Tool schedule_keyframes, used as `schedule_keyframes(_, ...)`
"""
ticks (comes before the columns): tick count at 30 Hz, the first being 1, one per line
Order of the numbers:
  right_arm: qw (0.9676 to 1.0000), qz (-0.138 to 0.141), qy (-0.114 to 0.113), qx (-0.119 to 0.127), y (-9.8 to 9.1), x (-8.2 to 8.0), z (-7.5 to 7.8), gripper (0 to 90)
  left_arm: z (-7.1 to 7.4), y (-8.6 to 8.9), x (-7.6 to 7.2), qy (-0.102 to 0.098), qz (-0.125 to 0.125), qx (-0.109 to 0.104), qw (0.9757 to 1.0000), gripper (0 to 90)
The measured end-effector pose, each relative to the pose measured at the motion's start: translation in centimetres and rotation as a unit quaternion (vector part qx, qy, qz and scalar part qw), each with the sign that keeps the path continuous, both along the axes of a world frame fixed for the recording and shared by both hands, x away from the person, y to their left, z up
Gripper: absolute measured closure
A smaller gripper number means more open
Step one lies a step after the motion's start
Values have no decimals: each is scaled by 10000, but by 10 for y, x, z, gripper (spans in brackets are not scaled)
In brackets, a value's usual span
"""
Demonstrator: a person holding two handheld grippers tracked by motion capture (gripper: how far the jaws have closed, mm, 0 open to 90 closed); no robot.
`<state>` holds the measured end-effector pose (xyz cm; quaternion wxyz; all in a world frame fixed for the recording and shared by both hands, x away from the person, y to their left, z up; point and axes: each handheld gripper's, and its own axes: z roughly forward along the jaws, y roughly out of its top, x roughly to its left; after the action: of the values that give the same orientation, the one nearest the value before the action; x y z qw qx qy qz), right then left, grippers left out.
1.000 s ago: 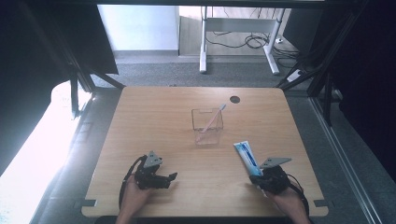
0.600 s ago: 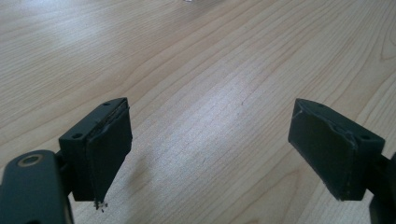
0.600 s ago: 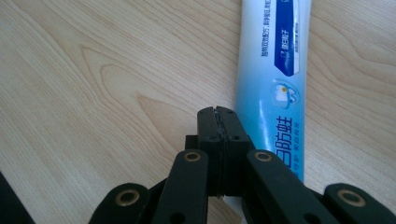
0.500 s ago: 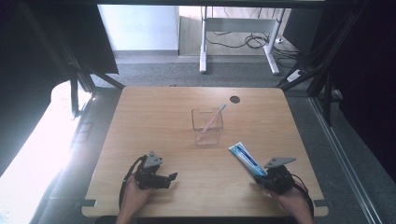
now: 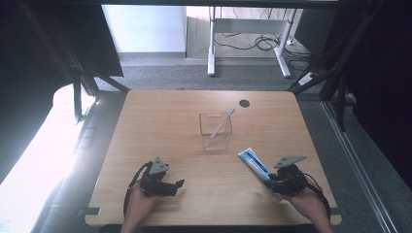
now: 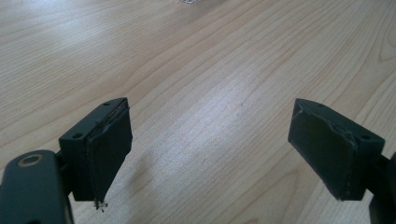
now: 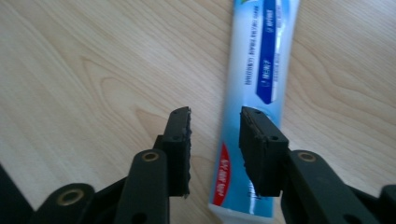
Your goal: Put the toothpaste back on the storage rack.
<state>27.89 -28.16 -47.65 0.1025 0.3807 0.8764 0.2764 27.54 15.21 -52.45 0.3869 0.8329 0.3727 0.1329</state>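
Right gripper [image 7: 215, 140]: fingers [image 7: 180, 149] parted a little, nothing grasped. The tube [image 7: 254, 88] lies flat on the counter [image 7: 84, 70], partly under the right finger, its lower end near the fingers. In the high view the tube [image 5: 254, 164] is seen just beside the right gripper [image 5: 278, 183], well apart from the cup [image 5: 215, 132]. Left gripper [image 6: 210, 154]: fingers spread wide, empty, only bare counter between them; in the high view it [image 5: 177, 187] rests near the front edge. A toothbrush [image 5: 219, 125] is already leaning in the cup. Judged: brush done, tube not yet gripped; grasp, lift and drop into the cup are left.
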Motion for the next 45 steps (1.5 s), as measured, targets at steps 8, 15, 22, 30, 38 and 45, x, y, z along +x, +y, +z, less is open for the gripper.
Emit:
schedule_keyframes(8, 9992, -109, 217, -324, 0, 16, 1, 495, 0, 0, 0, 13, 25, -21, 10000, 139)
schedule_keyframes(15, 9965, -154, 533, -630, 6, 30, -4, 470, 0, 1, 0, 18, 30, -23, 10000, 139)
schedule_keyframes(22, 9933, -171, 747, -865, 12, 42, -8, 454, -1, 2, 0, 43, 35, 7, 10000, 139)
schedule_keyframes(30, 9899, -151, 922, -1066, 21, 55, -10, 443, -1, 2, 1, 77, 29, 20, 10000, 138)
schedule_keyframes(38, 9849, -132, 1160, -1279, 32, 69, -16, 443, -1, 4, 1, 85, 38, 5, 10000, 138)
schedule_keyframes(45, 9813, -184, 1323, -1387, 39, 78, -20, 449, -2, 4, 1, 98, 35, 19, 9999, 138)
